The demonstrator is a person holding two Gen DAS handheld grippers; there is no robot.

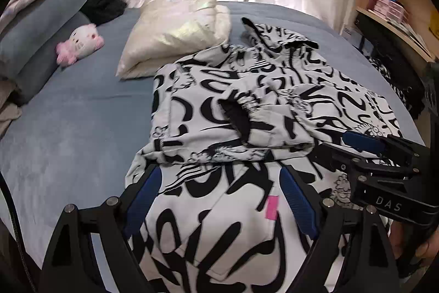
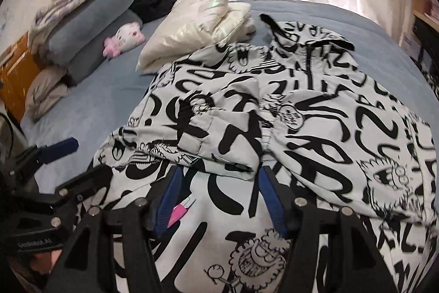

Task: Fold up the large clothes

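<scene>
A large white jacket with black graffiti print lies partly folded on the blue bed sheet, one sleeve laid across its middle. My left gripper hovers over the near hem, its blue fingers wide open, and a pink label lies between them. In the right wrist view the same jacket fills the centre. My right gripper stands open over the near hem; cloth lies between the pads without being pinched. The pink label sits by its left pad.
A folded cream puffy garment lies behind the jacket. A pink and white plush toy, grey pillows and a black garment sit at the left. Wooden shelves stand at the right. Curtains hang behind the bed.
</scene>
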